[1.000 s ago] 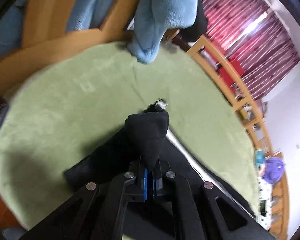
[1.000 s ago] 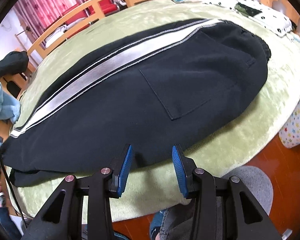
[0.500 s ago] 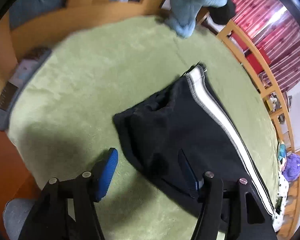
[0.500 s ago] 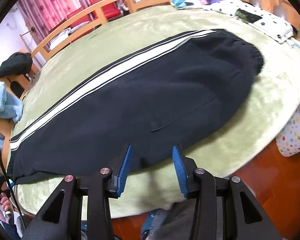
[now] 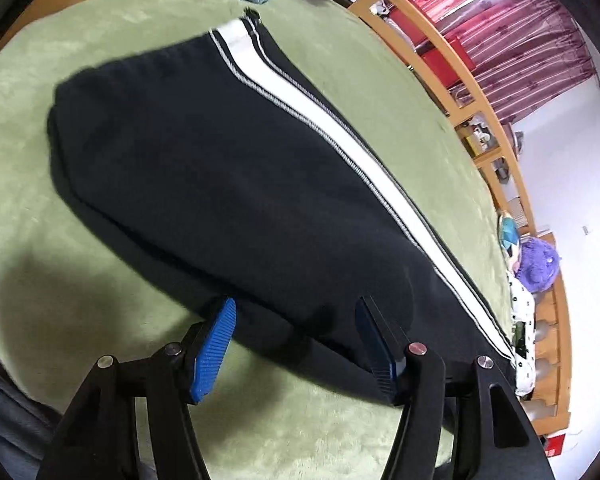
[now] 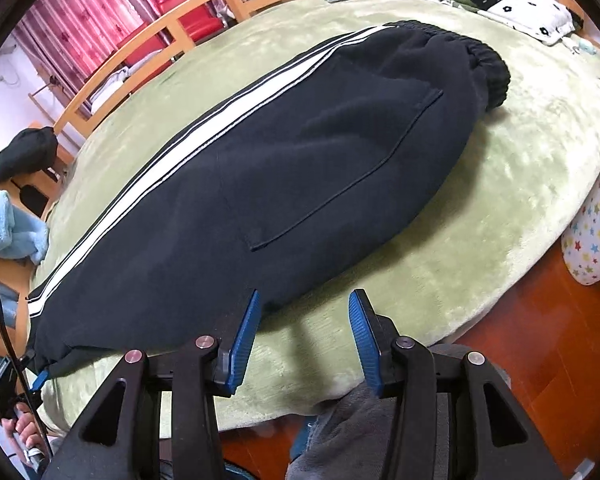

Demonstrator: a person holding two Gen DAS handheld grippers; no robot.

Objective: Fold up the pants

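Note:
Black pants (image 5: 220,180) with a white side stripe (image 5: 340,140) lie flat and lengthwise on the green blanket (image 5: 80,280). My left gripper (image 5: 296,308) is open just above the near edge of the leg, with cloth under its fingers but nothing pinched. In the right wrist view the same pants (image 6: 300,184) stretch from the leg end at lower left to the elastic waistband (image 6: 488,68) at upper right. My right gripper (image 6: 305,298) is open and empty at the near hem, its left fingertip (image 6: 254,304) close to the fabric edge.
A light blue blanket (image 6: 8,224) hangs at the bed's end. A wooden rail (image 5: 440,60) runs along the far side. A white dotted pillow (image 6: 500,4) and a purple plush (image 5: 536,268) lie near the waistband end. A star-patterned bag (image 6: 592,240) stands on the red floor (image 6: 540,340).
My left gripper let go of the bunched black cloth, opened, and dropped back toward the near edge of the leg. The pants now lie flat. My right gripper shifted a little along the hem.

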